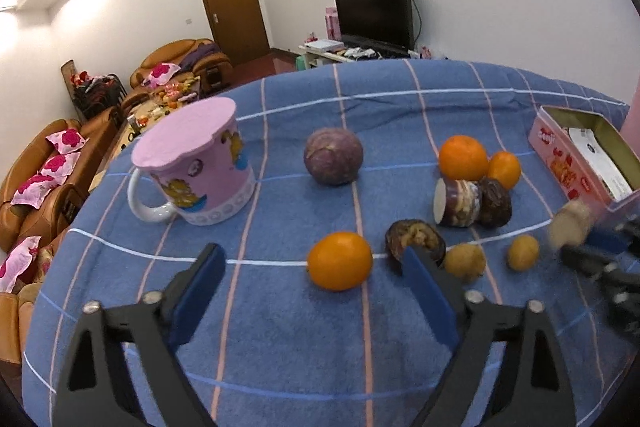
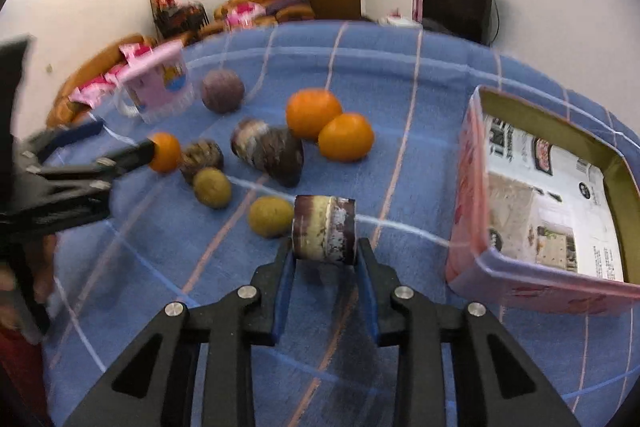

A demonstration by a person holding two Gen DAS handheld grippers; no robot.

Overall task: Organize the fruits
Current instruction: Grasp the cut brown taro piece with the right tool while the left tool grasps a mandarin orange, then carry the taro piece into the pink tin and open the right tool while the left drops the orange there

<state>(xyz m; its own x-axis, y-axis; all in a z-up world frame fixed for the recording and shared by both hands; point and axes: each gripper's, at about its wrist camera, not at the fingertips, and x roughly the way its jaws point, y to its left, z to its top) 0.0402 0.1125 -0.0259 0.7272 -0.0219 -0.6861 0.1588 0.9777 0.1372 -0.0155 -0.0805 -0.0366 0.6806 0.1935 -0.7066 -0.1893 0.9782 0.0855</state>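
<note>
The right tool (image 2: pixel 325 263) pinches a cut purple fruit chunk (image 2: pixel 324 229) between its blue pads, lifted above the blue checked tabletop (image 2: pixel 400 87), just left of the open pink tin (image 2: pixel 470 187). The left tool (image 1: pixel 316 267) is spread wide, low over a lone orange (image 1: pixel 340 261). 2 more oranges (image 2: pixel 314 113), dark fruit pieces and a pink mug (image 1: pixel 196 167) sit nearby.

Blue checked cloth (image 1: pixel 280 339) with white and pink lines; pink upturned ceramic mug (image 1: pixel 196 171) with yellow cartoon prints; 3 orange round citrus fruits (image 2: pixel 314 113); dull purple round fruit (image 1: pixel 333 155); 2 olive-yellow small fruits (image 2: pixel 270 216); pink open tin box (image 2: pixel 472 187) with gold inside
</note>
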